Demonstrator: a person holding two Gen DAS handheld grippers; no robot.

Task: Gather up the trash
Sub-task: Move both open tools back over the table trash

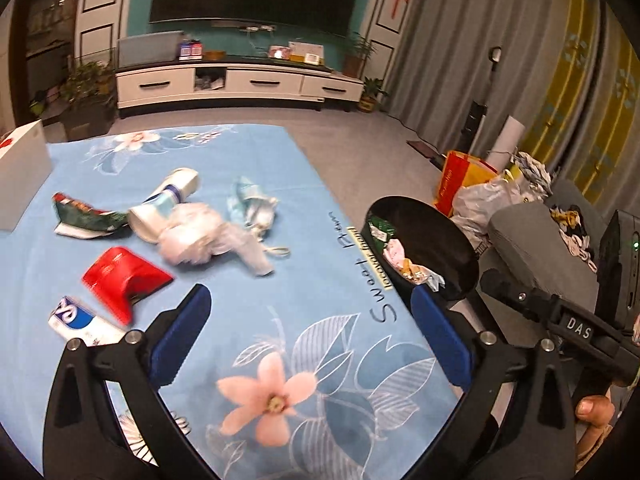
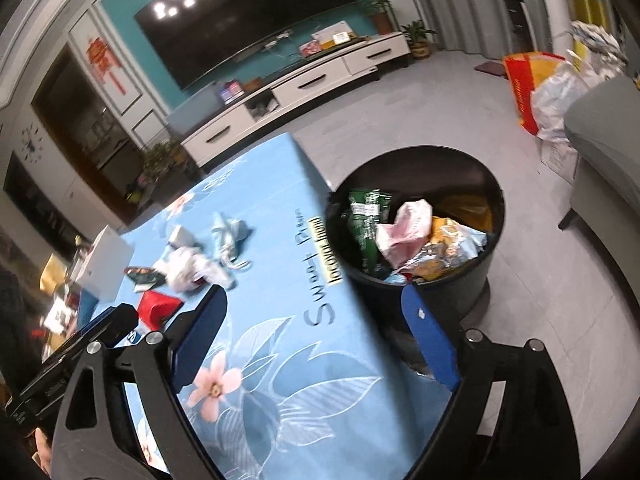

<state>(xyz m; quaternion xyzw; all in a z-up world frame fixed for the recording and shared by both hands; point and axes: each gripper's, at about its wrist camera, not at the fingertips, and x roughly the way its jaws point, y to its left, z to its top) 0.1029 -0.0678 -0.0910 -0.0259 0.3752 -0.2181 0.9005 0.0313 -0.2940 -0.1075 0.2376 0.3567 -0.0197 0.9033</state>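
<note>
Living-room floor and a low TV cabinet (image 1: 224, 84) frame a table spread with a blue floral cloth (image 1: 320, 240), where litter waits beside a black bin (image 2: 416, 280) standing on the floor at the cloth's right edge.

Both hand-held grippers hang above the near end of the table, angled downward and tilted. The left gripper (image 1: 312, 320) has its blue-padded jaws spread wide with nothing between them, only the cloth's pink flower print below. The right gripper (image 2: 316, 328) is likewise spread and empty, one finger over the cloth, the other over the bin's near rim. A thumb (image 1: 596, 410) shows at the lower right of the left wrist view, under the right gripper's black body.

On the cloth lie a red wrapper (image 1: 124, 280), a blue-and-white packet (image 1: 80, 320) just beside it, a green packet (image 1: 86, 216), a white cup (image 1: 164, 204), crumpled white plastic (image 1: 200, 240) touching the cup, and what may be a face mask (image 1: 252, 208), too blurred to be sure. A white box (image 1: 22, 172) sits at the table's left edge.

The bin already holds trash: a green packet, a pink wrapper (image 2: 404, 232) and yellow and blue wrappers piled near the rim. Bags (image 1: 480, 188) are heaped on the floor beyond it, next to a grey sofa (image 1: 532, 236).
</note>
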